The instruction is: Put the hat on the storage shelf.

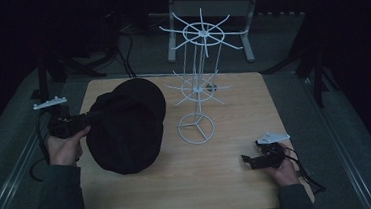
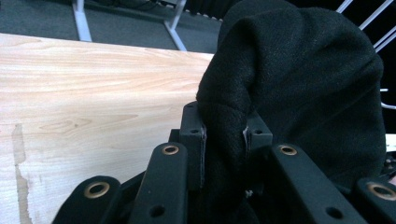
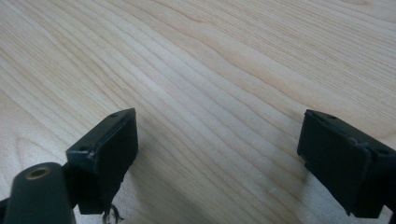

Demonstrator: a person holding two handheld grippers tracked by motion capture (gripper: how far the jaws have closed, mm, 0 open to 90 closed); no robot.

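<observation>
Nearest the person, at the desk's (image 1: 220,187) near right corner, the right tool (image 1: 250,160) rests low over bare wood with its jaws spread wide and nothing between them, as the right gripper view confirms (image 3: 217,154). On the near left, the left tool (image 1: 92,118) comes in from the desk's left edge and has its jaws clamped on a fold of the black hat (image 1: 125,124); in the left gripper view the cloth (image 2: 299,88) is pinched between the two pads (image 2: 196,140) and bulges up above them. The hat lies on the left half of the desk, spreading from the tool toward the middle, its long axis running roughly near to far. Beyond it and to its right, past mid-desk, stands the white wire rack (image 1: 197,91) with two rings of spokes; the hat's far right rim is near the lower ring's spokes. So the rack lies right and farther off from the gripped hat, and the left tool is far the nearer. The near middle of the desk is open room; the rack's spokes look likeliest to snag.
</observation>
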